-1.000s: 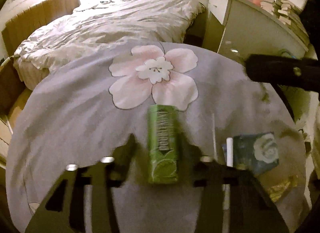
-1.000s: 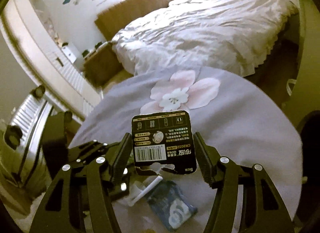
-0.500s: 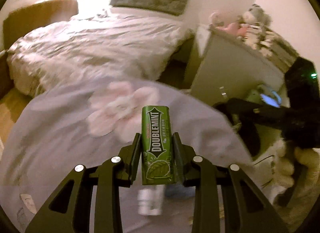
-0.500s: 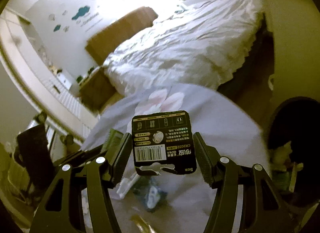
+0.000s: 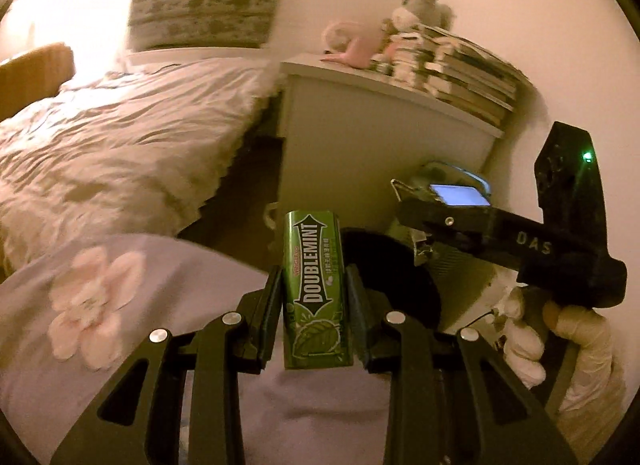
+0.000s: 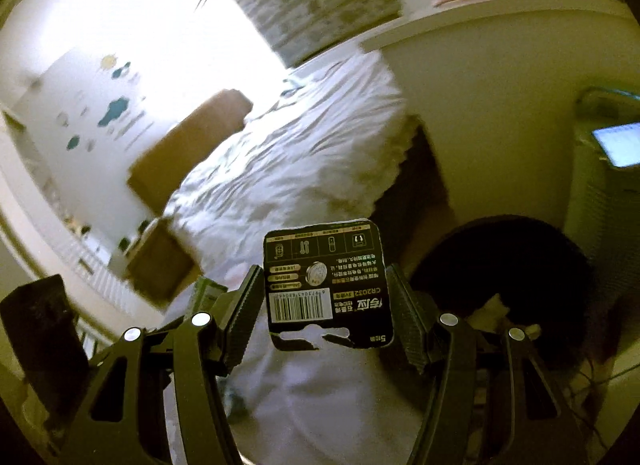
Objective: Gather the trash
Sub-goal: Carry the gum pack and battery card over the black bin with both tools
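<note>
My left gripper (image 5: pixel 314 285) is shut on a green Doublemint gum pack (image 5: pixel 315 289), held upright above the table's right edge. My right gripper (image 6: pixel 326 285) is shut on a black battery card (image 6: pixel 326 285), held in the air. The right gripper also shows in the left wrist view (image 5: pixel 416 217), to the right, over a black trash bin (image 5: pixel 394 281). In the right wrist view the trash bin (image 6: pixel 504 265) lies right of the card, with some scraps inside. The left gripper's body (image 6: pixel 40 337) shows at the lower left of the right wrist view.
A round table with a lavender flower cloth (image 5: pixel 120 345) lies below. A bed (image 5: pixel 112 137) stands behind it. A white cabinet (image 5: pixel 360 145) with books and plush toys stands by the bin. A white appliance with a lit screen (image 5: pixel 460 197) stands beside the bin.
Both grippers have swung right and up from the table toward the black bin, each still holding its item. The litter left on the table has dropped out of view.
</note>
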